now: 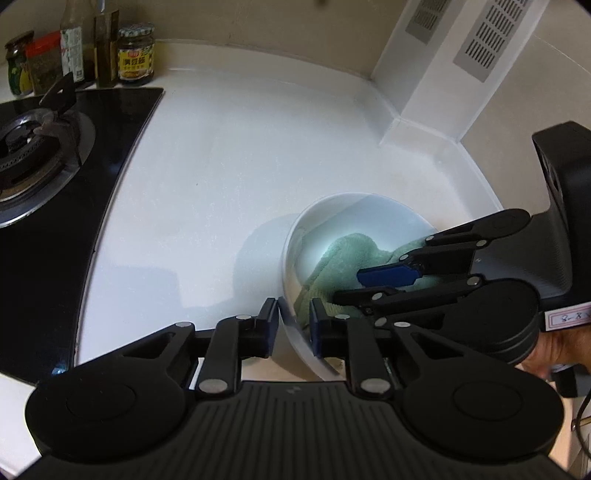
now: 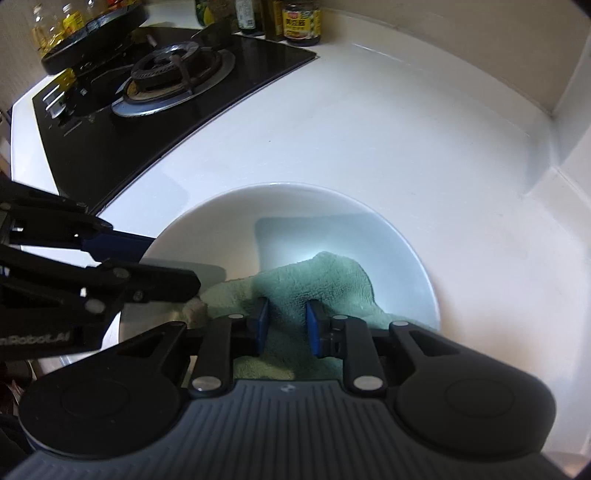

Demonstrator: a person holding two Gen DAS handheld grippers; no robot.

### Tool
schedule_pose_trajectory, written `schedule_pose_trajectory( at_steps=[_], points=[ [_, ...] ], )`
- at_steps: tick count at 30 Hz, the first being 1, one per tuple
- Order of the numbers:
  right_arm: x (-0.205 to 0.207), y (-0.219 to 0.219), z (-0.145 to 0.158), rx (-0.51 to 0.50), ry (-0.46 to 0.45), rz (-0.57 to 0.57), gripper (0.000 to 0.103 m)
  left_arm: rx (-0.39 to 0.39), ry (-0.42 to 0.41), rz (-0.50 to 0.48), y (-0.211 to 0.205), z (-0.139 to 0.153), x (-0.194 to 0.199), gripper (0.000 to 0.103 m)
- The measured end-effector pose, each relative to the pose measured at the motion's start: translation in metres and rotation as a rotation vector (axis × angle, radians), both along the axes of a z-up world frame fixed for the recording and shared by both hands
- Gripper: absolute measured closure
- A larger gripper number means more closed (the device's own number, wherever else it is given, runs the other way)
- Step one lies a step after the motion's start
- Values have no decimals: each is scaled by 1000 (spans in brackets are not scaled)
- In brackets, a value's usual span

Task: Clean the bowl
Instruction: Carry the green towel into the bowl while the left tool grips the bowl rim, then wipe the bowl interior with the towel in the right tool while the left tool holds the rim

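A white bowl [image 1: 332, 221] [image 2: 295, 206] sits on the white countertop [image 1: 221, 166] with a green cloth [image 1: 343, 254] [image 2: 325, 280] bunched inside it. In the left wrist view my left gripper [image 1: 293, 323] straddles the bowl's near rim, one pad outside and one inside, shut on the wall. The right wrist view shows the left gripper [image 2: 173, 264] reaching in from the left over that rim. My right gripper [image 2: 287, 325] [image 1: 347, 286] points down into the bowl. Its blue pads are shut on a fold of the cloth.
A black gas hob [image 1: 55, 184] [image 2: 177, 74] lies left of the bowl, with a dark pan [image 2: 92, 37] on its far burner. Jars and bottles [image 1: 135, 55] [image 2: 301, 22] line the back wall. A white boxed-in corner [image 1: 443, 92] rises behind and right. A hand [image 1: 561, 350] holds the right gripper.
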State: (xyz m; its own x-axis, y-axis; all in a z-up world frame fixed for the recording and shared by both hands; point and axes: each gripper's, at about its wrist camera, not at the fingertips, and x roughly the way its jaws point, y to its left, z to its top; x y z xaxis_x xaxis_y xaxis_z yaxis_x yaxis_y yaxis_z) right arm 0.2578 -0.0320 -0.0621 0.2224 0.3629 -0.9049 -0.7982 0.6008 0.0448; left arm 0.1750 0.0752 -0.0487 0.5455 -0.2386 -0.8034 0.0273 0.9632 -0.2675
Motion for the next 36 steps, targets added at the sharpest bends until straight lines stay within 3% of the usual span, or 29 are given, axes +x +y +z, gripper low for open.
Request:
schedule_pose_trajectory(
  at_steps=[6, 11, 14, 18, 21, 24, 28, 33, 36],
  points=[
    [-6, 1, 1, -29, 11, 49, 84, 28, 7, -70, 0, 1, 8, 88],
    [-21, 0, 6, -111, 51, 182, 86, 49, 21, -154, -3, 3, 20, 96],
    [-11, 0, 7, -127, 15, 144, 87, 108, 20, -204, -11, 4, 24, 96],
    [-13, 3, 6, -53, -8, 120, 88, 150, 33, -250, -14, 6, 33, 99],
    [-20, -1, 7, -6, 57, 173, 88, 153, 48, -286, -14, 6, 40, 100],
    [-22, -11, 10, -54, 116, 249, 89, 149, 61, -339, -16, 7, 44, 100],
    [-13, -18, 15, -132, 33, 231, 90, 190, 59, -389, -22, 8, 45, 100],
    [-9, -20, 14, -11, 32, 174, 89, 206, 65, -402, -25, 9, 47, 100],
    [-20, -21, 16, 1, 101, 264, 89, 199, 76, -409, -23, 9, 50, 100]
  ],
)
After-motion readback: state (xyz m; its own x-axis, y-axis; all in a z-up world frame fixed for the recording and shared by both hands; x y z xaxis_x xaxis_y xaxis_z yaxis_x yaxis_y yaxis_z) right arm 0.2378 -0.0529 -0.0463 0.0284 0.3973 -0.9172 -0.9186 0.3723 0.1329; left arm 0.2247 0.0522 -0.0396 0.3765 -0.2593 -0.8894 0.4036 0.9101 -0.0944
